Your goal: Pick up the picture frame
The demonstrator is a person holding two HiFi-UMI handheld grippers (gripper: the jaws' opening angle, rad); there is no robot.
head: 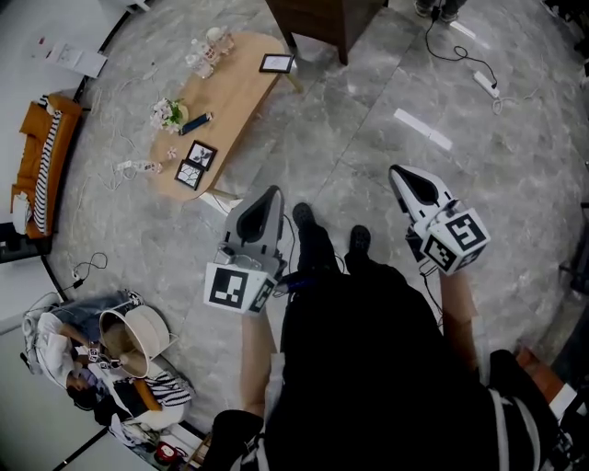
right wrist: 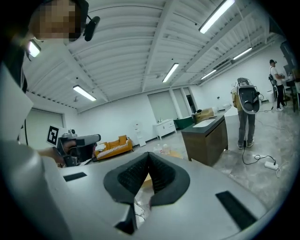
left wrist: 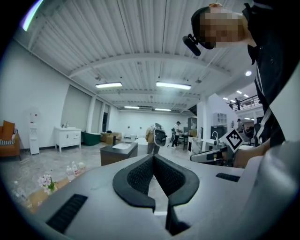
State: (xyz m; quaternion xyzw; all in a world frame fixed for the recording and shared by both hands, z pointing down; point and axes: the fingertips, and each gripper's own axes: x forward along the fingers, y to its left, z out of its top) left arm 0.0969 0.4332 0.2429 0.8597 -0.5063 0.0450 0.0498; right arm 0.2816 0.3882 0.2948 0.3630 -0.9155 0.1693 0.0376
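Three picture frames lie on a long wooden table (head: 241, 87) at the upper left of the head view. One picture frame (head: 276, 63) is at the far end, and two dark-edged frames (head: 201, 154) (head: 190, 174) sit side by side at the near end. Both grippers hang in the air over the floor, well short of the table, held about level. My left gripper (head: 272, 192) (left wrist: 153, 157) is shut with nothing in it. My right gripper (head: 396, 170) (right wrist: 149, 154), further right, is also shut and empty.
The table also bears a flower bunch (head: 168, 114), small bottles (head: 207, 51) and a blue object (head: 195, 122). A dark cabinet (head: 322, 18) stands beyond it. An orange sofa (head: 41, 152) is at far left, a basket and clutter (head: 129, 340) at lower left, a power strip (head: 486, 85) at upper right.
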